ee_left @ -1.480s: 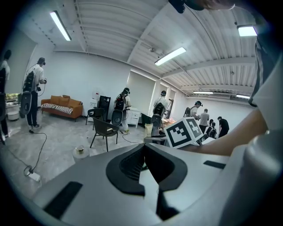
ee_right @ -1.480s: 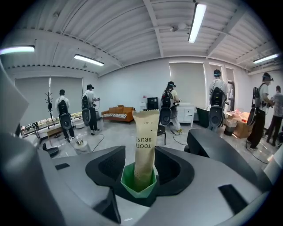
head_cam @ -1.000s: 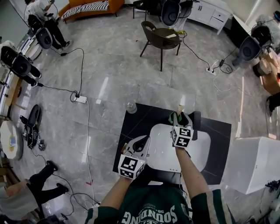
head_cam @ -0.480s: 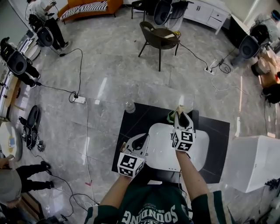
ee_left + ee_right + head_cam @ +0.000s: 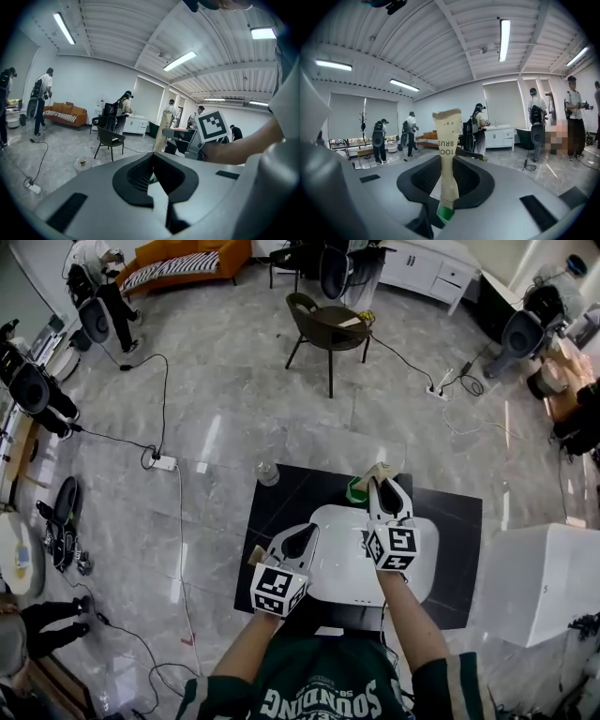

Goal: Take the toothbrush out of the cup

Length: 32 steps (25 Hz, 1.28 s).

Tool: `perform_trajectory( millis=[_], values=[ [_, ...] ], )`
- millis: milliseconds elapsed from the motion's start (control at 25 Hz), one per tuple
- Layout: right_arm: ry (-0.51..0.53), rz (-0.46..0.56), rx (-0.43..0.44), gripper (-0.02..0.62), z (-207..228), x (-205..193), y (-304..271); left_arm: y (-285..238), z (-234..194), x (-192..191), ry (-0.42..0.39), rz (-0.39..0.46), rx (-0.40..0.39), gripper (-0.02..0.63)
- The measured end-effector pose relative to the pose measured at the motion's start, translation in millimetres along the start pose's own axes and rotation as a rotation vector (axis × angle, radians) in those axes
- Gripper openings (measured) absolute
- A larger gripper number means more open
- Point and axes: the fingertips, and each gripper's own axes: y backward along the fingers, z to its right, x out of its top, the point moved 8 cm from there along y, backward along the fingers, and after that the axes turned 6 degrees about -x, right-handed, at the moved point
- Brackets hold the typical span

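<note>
1. Right gripper view: the right gripper's (image 5: 446, 171) jaws had just been closing and were clamped on the toothbrush (image 5: 447, 150). It stood upright between them in its paper sleeve.
2. The sleeve print was only partly readable ("TOO BRUS"). Its green lower end hung in the gap behind the pads, and the gripper body blocked everything below that.
3. Head view: the sleeve top poked out past the right jaw tips. The green cup (image 5: 356, 489) sat just beside them on the black table (image 5: 450, 549), mostly covered by the gripper.
4. Couldn't tell whether the brush's lower end was clear of the cup rim.
5. Left gripper view: the left gripper's (image 5: 153, 164) jaws were together with nothing between them.
6. The left gripper was at the near left of the white rounded object (image 5: 342, 568), too plain to identify.
</note>
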Motion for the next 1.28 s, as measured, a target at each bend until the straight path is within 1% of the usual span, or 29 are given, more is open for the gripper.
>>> perform_trajectory(
  millis=[280, 640, 960, 1280],
  values=[
    [-0.017, 0.052, 0.049, 0.095, 0, 18, 32, -16, 14, 5, -0.021, -0.003, -0.041, 0.011],
    [-0.025, 0.097, 0.057, 0.085, 15, 27, 75, -41, 38, 10, -0.04, -0.022, -0.102, 0.011],
    [-0.029, 0.097, 0.011, 0.077, 42, 18, 111, -65, 63, 8, -0.061, -0.046, -0.175, 0.011],
    [-0.045, 0.063, -0.084, 0.075, 82, 0, 149, -92, 96, 6, -0.082, -0.079, -0.266, 0.011]
  ],
)
